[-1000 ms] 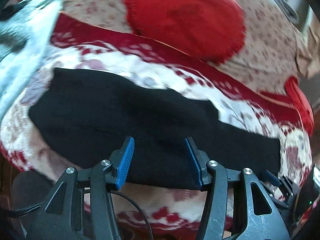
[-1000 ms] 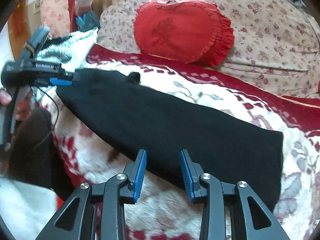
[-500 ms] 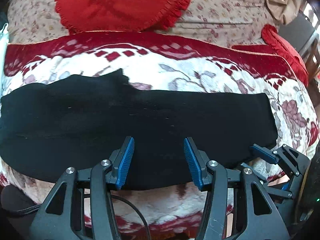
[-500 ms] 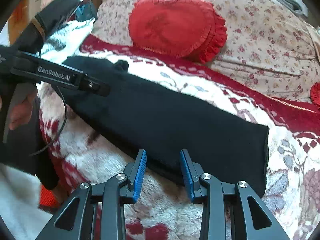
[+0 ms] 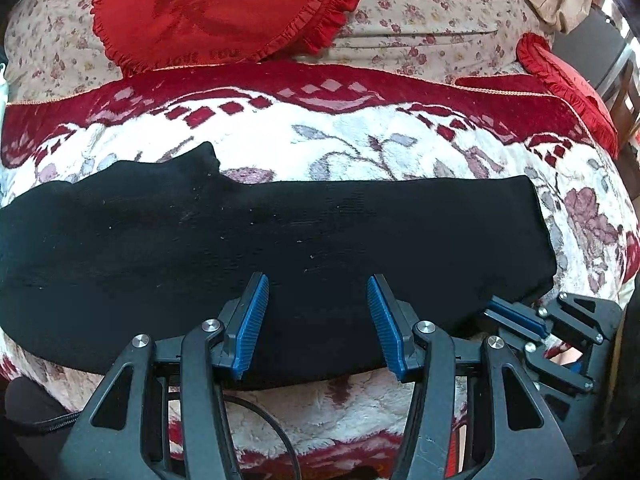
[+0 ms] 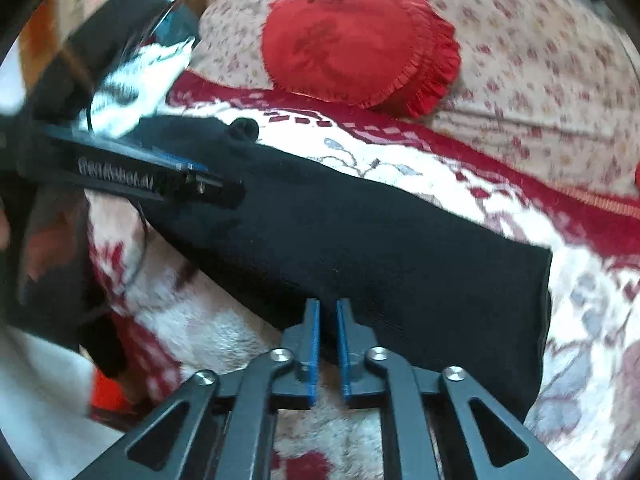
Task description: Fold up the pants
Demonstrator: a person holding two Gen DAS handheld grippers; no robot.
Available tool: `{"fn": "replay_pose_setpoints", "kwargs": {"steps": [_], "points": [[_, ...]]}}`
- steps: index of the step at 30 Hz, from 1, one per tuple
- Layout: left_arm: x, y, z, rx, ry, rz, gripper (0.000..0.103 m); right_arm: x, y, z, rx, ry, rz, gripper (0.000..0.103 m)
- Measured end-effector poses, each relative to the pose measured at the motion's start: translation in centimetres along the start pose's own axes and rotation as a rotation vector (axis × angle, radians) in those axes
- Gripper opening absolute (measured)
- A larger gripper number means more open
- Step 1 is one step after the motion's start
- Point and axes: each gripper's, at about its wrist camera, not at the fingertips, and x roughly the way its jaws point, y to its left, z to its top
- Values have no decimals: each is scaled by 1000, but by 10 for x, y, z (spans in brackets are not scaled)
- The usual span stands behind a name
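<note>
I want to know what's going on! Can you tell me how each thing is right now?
black pants: lying long and flat on the blanket.
left gripper: jaws wide open over the pants' near edge.
right gripper: jaws almost shut at the pants' near edge.
red cushion: leaning on the sofa back.

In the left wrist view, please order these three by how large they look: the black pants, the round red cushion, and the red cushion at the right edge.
1. black pants, spanning nearly the whole width
2. round red cushion, partly cut off at the top
3. red cushion at the right edge, only a strip visible

The cushions lie farther away, so true sizes may differ.
</note>
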Motion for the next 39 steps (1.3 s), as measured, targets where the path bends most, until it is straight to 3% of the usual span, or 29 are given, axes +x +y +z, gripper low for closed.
{"fn": "replay_pose_setpoints", "kwargs": {"steps": [4, 7, 10, 11, 14, 18, 23, 24, 27, 34, 39], "points": [[1, 0, 0, 0, -7, 6, 51, -7, 2, -7, 51, 10, 63, 0], [5, -1, 0, -2, 6, 5, 51, 4, 3, -16, 73, 15, 27, 0], [4, -4, 1, 8, -1, 5, 51, -10, -7, -17, 152, -40, 57, 1], [4, -5, 1, 9, -4, 6, 51, -21, -11, -16, 169, -79, 49, 5], [7, -7, 3, 6, -1, 0, 51, -37, -23, -13, 217, -120, 12, 37], [8, -16, 7, 30, -3, -4, 51, -36, -34, -15, 264, -74, -4, 37], [12, -34, 24, 97, -3, -73, 53, -47, -68, -39, 490, -99, -6, 37], [16, -39, 31, 108, 8, -96, 62, -50, -77, -46, 548, -109, -6, 38], [28, -54, 48, 117, 29, -165, 65, -56, -96, -60, 653, -131, -35, 40], [65, -109, 81, 222, 81, -250, 65, -48, -116, -72, 764, -155, 24, 44], [90, -159, 89, 358, 141, -306, 66, -38, -120, -78, 781, -161, 68, 45]]}}
